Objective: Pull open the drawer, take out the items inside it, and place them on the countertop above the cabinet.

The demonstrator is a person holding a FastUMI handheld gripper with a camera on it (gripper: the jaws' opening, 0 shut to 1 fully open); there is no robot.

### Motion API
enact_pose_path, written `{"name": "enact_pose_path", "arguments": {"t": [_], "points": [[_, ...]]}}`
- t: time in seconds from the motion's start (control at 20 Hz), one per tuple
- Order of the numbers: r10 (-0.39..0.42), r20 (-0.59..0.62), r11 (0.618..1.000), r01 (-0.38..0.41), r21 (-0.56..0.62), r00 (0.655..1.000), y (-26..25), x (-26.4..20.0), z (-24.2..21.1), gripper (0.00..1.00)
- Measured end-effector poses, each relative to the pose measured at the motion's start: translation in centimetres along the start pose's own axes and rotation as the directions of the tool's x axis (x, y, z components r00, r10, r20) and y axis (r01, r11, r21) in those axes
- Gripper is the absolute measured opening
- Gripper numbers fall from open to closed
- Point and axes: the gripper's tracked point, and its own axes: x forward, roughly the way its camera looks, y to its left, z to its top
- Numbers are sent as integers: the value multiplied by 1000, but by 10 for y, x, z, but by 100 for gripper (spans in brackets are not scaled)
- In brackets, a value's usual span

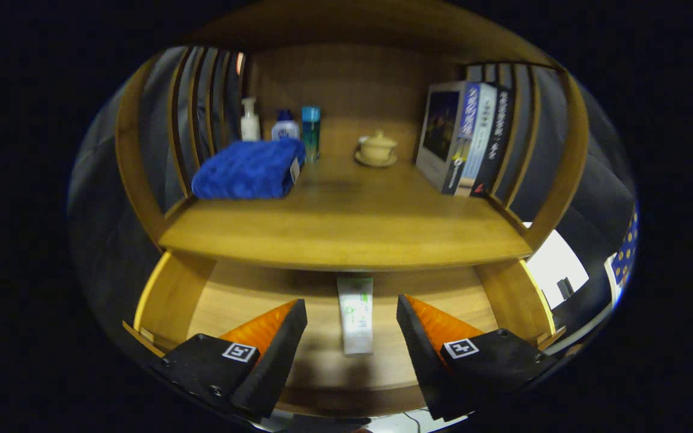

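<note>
The drawer (172,300) is pulled open below the worktop (346,234). It is a shallow wooden box with pale, smooth plank walls and a flat bottom showing fine grain. Inside it lies one tube (355,316), white with green print, long and flattened, set lengthwise with one end tucked under the worktop's front edge and the other end pointing toward the gripper (351,337).

The fingers (274,337) are spread wide and grip nothing; the tube lies in the gap between them, just ahead at 12 o'clock, touched by neither. Each finger is a wedge with a ridged inner face and a small square marker on its upper side.

Above the drawer, the worktop is a thick slab of honey-coloured wood with a rounded front edge, framed by curved wooden side pieces and slatted sides. On it, at about 10 o'clock from the tube, sits a folded towel (247,169), deep blue and plush. Behind the towel stand three bottles in a row: a white pump bottle (250,120), a squat white bottle with a blue cap (285,125), and a slim teal bottle (311,132). At 12 o'clock, near the wooden back panel, a cream lidded cup (378,147) rests on a matching saucer, both glossy like ceramic. At 1 o'clock, a few books (461,138) stand upright against the right slats, spines facing out, leaning slightly.
</note>
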Motion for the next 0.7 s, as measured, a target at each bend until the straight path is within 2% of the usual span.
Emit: {"name": "enact_pose_path", "arguments": {"t": [0.15,0.3,0.55,0.7], "points": [[-16,-107,1000,14,-27,994,-8,23,-9,98],[30,-185,1000,-29,6,982,-4,38,-20,98],[12,-259,998,-28,-57,966,-6,56,-43,98],[25,-327,998,-45,-54,945,0,61,-58,94]]}}
